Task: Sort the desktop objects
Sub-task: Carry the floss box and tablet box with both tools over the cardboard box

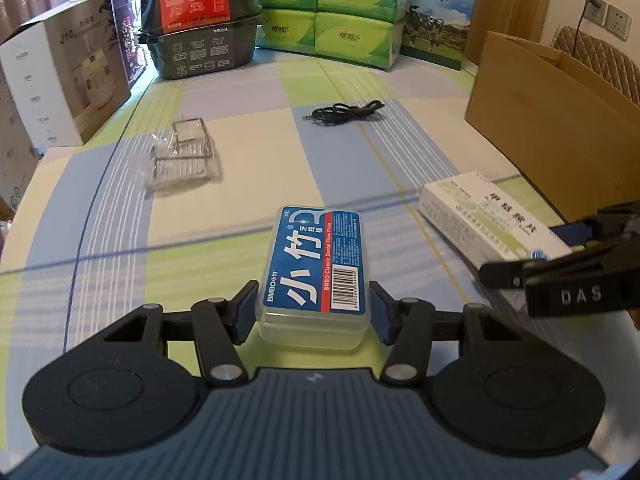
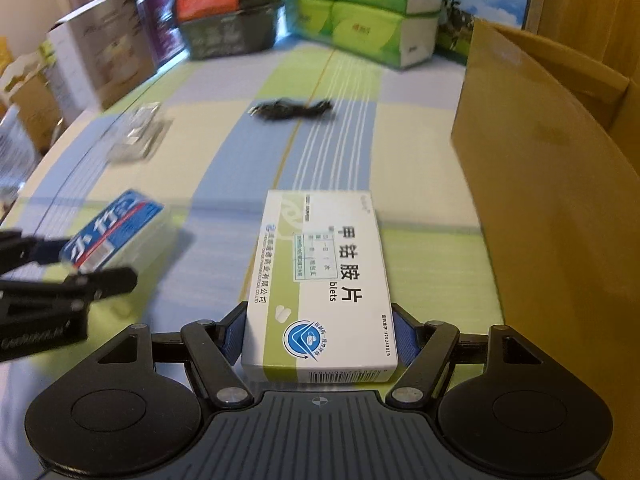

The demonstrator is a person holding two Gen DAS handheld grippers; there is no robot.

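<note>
Cardboard, brown and open-topped: the box (image 2: 560, 184) stood along the table's right edge, and we judged it the likely place for sorted items, though nothing in view confirmed that.

Right tool (image 2: 318, 334) was clamped on the white-and-green tablet carton (image 2: 320, 276), blue pads pressed to its two long sides near the near end. Carton's long axis ran straight ahead, away from the tool, parallel to the cardboard wall just to its right.

Left tool (image 1: 314, 308) gripped the clear floss-pick case (image 1: 316, 264) with the blue label the same way, long axis pointing toward the table's far edge. We could not tell whether either item was lifted clear of the checked cloth (image 1: 248, 148).

Right tool was the nearer to the box; the left sat toward the table's middle, so its case would have to cross rightward.

Unhandled, farther off: a clear plastic tray (image 1: 182, 156) toward the left edge and a coiled black cable (image 1: 348, 114) mid-table.
</note>
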